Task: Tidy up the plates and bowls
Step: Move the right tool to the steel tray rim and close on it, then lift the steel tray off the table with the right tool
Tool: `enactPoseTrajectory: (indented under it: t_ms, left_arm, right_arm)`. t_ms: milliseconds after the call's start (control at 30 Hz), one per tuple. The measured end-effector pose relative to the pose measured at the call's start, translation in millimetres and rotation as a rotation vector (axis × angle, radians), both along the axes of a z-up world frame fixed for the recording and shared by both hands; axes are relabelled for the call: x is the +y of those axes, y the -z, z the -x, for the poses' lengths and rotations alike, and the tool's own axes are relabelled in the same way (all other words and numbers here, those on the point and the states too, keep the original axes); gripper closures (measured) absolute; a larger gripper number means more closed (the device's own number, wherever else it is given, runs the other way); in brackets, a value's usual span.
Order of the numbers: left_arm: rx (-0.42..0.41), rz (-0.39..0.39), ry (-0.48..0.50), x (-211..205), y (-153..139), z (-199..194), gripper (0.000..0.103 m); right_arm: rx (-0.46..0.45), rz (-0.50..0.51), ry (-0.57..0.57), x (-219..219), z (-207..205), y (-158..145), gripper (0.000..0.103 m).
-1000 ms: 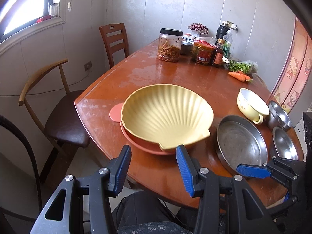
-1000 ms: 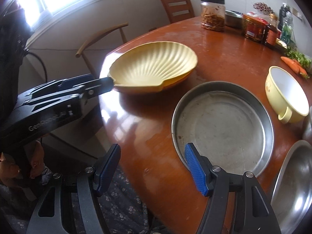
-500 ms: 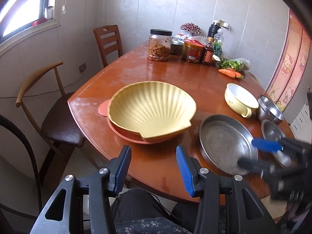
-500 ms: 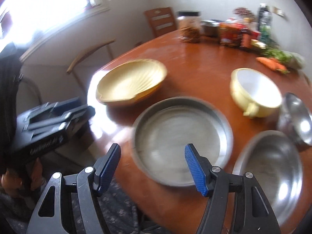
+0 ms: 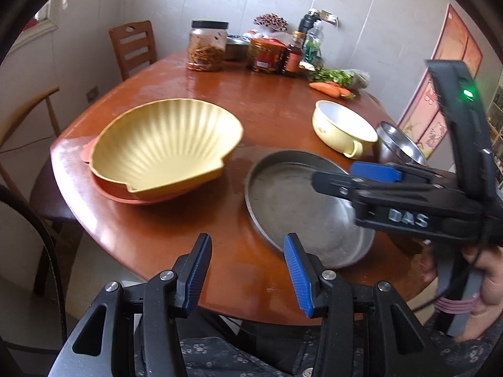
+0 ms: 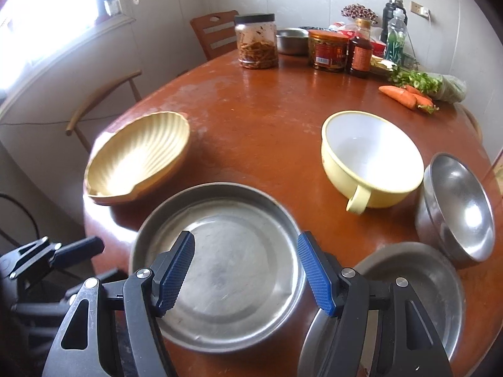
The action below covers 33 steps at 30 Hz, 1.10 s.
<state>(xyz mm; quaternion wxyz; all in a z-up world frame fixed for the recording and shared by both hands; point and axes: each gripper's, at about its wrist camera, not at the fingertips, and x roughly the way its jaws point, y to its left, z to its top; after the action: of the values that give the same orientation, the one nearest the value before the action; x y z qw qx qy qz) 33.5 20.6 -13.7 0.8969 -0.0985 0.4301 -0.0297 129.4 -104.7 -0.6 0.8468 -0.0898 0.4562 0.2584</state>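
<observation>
A yellow shell-shaped dish (image 5: 163,147) sits stacked on a red plate (image 5: 110,188) at the table's left; the dish also shows in the right wrist view (image 6: 138,157). A round metal pan (image 6: 220,270) lies near the front edge, also in the left wrist view (image 5: 292,201). A yellow handled bowl (image 6: 371,160), a steel bowl (image 6: 456,207) and a steel plate (image 6: 418,286) lie to its right. My right gripper (image 6: 246,273) is open, hovering over the pan. My left gripper (image 5: 246,270) is open and empty over the table's front edge.
Jars, bottles, a steel bowl (image 6: 292,40), greens and carrots (image 6: 405,95) crowd the table's far side. Wooden chairs (image 5: 135,47) stand at the left and far left. The wall is close behind the table.
Both grippers have swung right. My right gripper has moved forward over the metal pan. My left gripper has drawn back from the shell dish.
</observation>
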Motion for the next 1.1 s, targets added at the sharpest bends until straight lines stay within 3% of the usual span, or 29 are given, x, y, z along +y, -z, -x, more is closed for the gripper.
enactPoseTrajectory:
  t_ms: [333, 800, 967, 1100]
  left_arm:
    - [0.049, 0.082, 0.047, -9, 7, -5, 0.055]
    - [0.065, 0.046, 0.038, -12, 11, -8, 0.055]
    - [0.065, 0.004, 0.013, -4, 11, -11, 0.055]
    - [0.065, 0.015, -0.015, 6, 11, -11, 0.055]
  right_arm:
    - [0.007, 0.056, 0.003, 14, -21, 12, 0.033]
    - [0.012, 0.108, 0.004, 23, -21, 21, 0.033]
    - [0.029, 0.064, -0.036, 25, -13, 19, 0.033]
    - [0.062, -0.005, -0.088, 31, -4, 16, 0.032]
